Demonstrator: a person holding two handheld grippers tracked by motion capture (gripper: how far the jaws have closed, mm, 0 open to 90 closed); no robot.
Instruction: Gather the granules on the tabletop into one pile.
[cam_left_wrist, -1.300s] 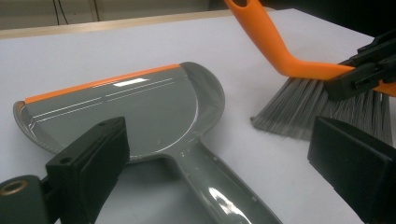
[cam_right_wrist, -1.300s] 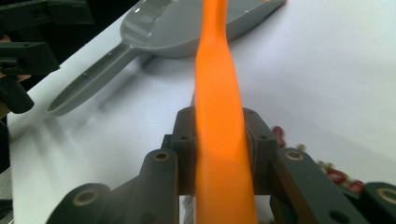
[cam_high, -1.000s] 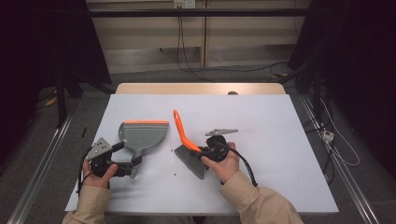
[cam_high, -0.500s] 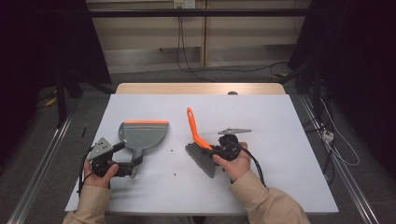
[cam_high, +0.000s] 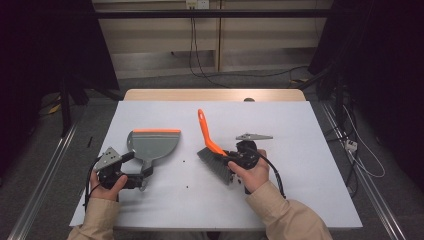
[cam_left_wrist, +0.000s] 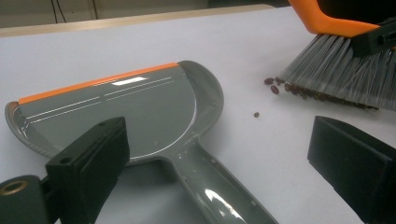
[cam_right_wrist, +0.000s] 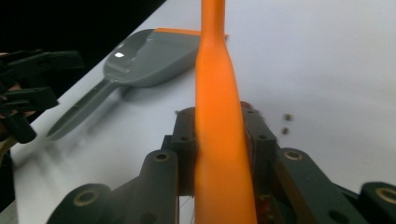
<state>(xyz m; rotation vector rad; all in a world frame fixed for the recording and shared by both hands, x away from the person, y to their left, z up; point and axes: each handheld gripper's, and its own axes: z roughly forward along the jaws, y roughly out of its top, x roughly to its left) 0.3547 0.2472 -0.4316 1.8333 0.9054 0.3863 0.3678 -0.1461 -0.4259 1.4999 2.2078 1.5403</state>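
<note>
A white table (cam_high: 310, 190) carries a grey dustpan (cam_high: 152, 145) and scattered dark crumbs (cam_left_wrist: 273, 84).

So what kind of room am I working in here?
Probably a lab or recording setup, not a home: a bare white table ringed by dark curtains, metal floor rails, and loose cables running from a wall socket.

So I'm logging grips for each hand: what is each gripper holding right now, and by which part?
The right gripper clamps the brush by its orange handle. The left gripper stands open around the dustpan's handle, holding nothing.
</note>
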